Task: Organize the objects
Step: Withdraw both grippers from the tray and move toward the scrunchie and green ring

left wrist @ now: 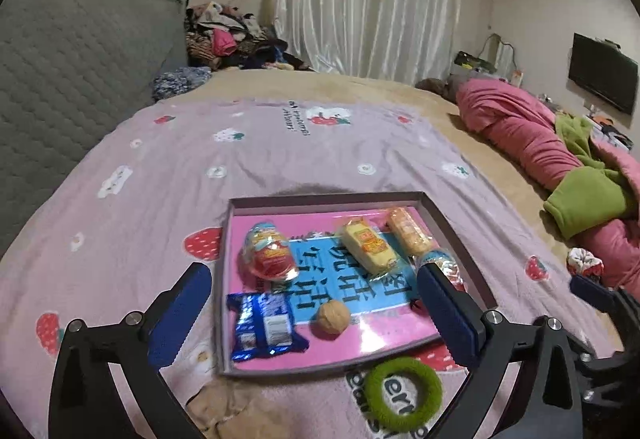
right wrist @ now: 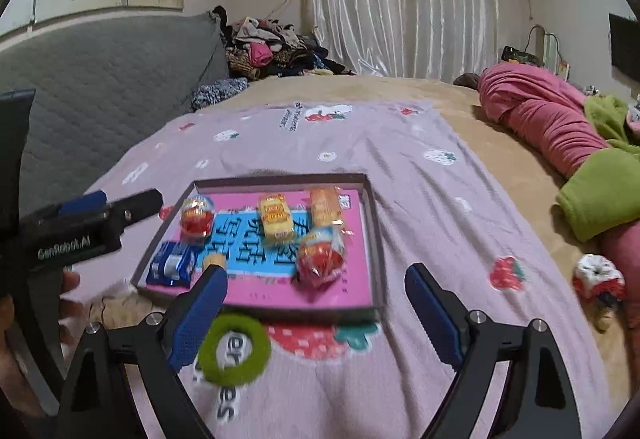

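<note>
While both my grippers, left and right, gape wide and empty, the green ring lies flat on the blanket, just before the tray, touching my right gripper's left finger.

You see lilac blanket printed with red strawberries and white flowers. Tray: grey rim, pink base, blue panel with black characters. Inside: blue-white packet, yellow bar, orange bar, tan walnut. Green ring on blanket. Your claw pads blue.
</note>
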A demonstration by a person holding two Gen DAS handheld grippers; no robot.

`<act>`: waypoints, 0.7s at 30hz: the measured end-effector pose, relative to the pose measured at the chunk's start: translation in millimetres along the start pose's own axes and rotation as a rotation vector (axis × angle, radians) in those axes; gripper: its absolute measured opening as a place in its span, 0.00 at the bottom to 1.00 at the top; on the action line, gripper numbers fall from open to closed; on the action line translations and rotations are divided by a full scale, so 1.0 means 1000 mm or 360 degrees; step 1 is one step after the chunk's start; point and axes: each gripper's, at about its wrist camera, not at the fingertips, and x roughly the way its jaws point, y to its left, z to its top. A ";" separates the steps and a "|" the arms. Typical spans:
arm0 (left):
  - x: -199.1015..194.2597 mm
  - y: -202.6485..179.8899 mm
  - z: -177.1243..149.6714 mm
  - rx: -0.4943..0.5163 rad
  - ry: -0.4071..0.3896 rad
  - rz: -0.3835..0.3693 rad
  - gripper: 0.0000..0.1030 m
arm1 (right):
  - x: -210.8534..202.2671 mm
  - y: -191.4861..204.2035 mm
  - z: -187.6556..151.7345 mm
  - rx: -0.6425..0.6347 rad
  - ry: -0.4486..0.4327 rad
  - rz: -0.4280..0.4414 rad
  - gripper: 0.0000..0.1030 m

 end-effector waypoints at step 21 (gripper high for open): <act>-0.176 -0.007 -0.048 0.0027 -0.0110 0.0225 0.99 | -0.123 0.028 -0.014 -0.0074 -0.0076 0.0014 0.88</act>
